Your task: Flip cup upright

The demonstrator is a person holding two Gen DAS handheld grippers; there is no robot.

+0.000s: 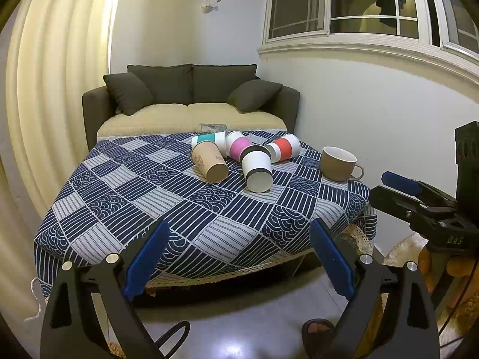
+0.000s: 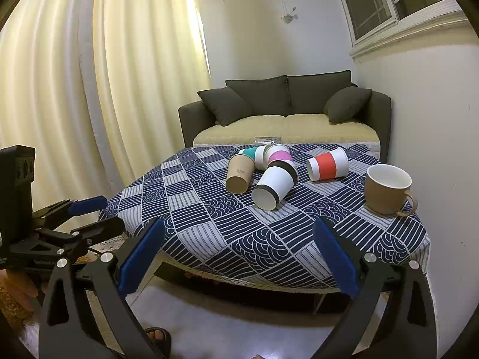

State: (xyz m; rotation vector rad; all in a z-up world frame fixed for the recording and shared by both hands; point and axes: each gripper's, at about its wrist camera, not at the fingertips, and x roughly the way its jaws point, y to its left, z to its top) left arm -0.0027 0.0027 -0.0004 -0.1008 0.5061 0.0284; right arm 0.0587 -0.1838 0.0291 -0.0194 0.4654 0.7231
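Observation:
Several paper cups lie on their sides in a cluster at the far middle of the table: a brown one (image 1: 209,163) (image 2: 239,173), a white one with black bands (image 1: 257,170) (image 2: 274,185), a pink-banded one (image 1: 238,145) (image 2: 278,155), a teal-banded one (image 1: 209,139) (image 2: 253,152) and a red-banded one (image 1: 284,148) (image 2: 327,164). A brown mug (image 1: 338,164) (image 2: 387,190) stands upright at the right. My left gripper (image 1: 239,233) is open and empty before the table's near edge. My right gripper (image 2: 239,233) is also open and empty there.
The table wears a blue and white patterned cloth (image 1: 179,209) (image 2: 239,227). A clear container (image 1: 212,127) sits at its far edge. A dark sofa (image 1: 191,95) stands behind, curtains (image 1: 54,89) at the left, a wall at the right. A sandalled foot (image 1: 317,329) is on the floor.

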